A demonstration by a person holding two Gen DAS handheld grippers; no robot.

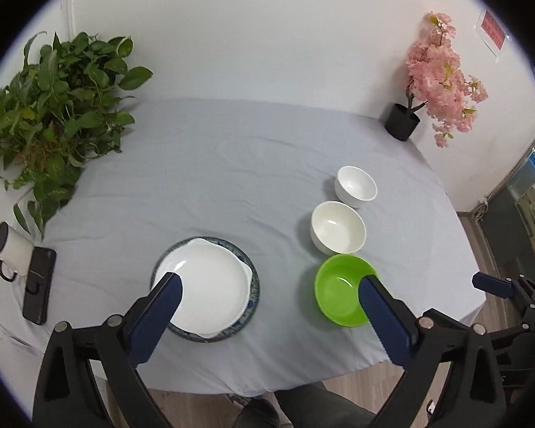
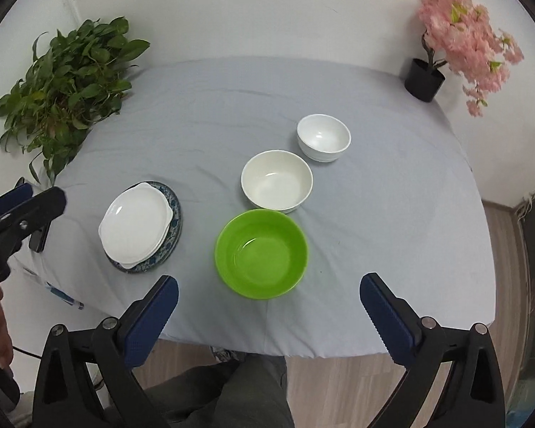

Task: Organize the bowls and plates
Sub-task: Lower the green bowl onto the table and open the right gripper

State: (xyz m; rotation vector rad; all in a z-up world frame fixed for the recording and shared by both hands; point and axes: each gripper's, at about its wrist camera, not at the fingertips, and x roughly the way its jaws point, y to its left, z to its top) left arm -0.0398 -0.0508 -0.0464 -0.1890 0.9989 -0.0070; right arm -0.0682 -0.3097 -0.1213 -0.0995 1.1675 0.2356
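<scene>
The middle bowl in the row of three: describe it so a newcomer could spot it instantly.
Start at the grey tablecloth and find the line of three bowls running away from the near edge, right of the stacked plates. The middle bowl sits between the green bowl in front and a smaller white bowl behind. It is cream-white and wider than the far one.

— What's under the left gripper [image 1: 269,283]?
— Its jaws stand wide with nothing between them, above a white plate [image 1: 205,290] stacked on a blue-patterned plate [image 1: 254,287].
— And the bowls?
— Green bowl [image 1: 339,290] nearest, then two white bowls [image 1: 337,227] in a row on the grey-clothed counter [image 1: 196,178].
</scene>
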